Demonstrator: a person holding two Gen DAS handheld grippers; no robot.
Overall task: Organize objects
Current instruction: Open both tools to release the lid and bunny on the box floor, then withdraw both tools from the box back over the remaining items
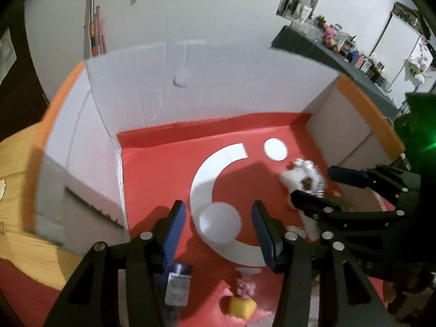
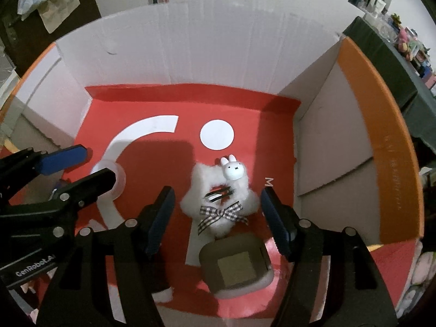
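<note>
I am working over a large cardboard box [image 2: 245,41] with white inner walls, orange flap edges and a red floor printed with a white arc and dot. Everything I am sorting lies on that floor.

My right gripper [image 2: 218,218] is spread wide and empty, its fingers either side of the fluffy white star toy [image 2: 218,204], not touching it. My left gripper [image 1: 218,229] is likewise wide open and holding nothing, hovering over the translucent white cup [image 1: 219,222], which sits on the lower part of the white arc.

The star toy lies flat, right of the box's centre. I judge it light, soft and compressible, so I would close across its plump middle and not on a point, which would just fold. It wears a checked ribbon bow [image 2: 222,214], dark hair clips [image 2: 218,194] and a small hard white bunny head [image 2: 233,169] at its far tip; the clips and bunny could snag or slip, so I would avoid them.

Just below the star toy sits a grey-brown square box [image 2: 237,264] with rounded corners, likely stiff.

The cup looks thin, light and smooth, and probably slippery; gripping across its rim seems safest.
</note>
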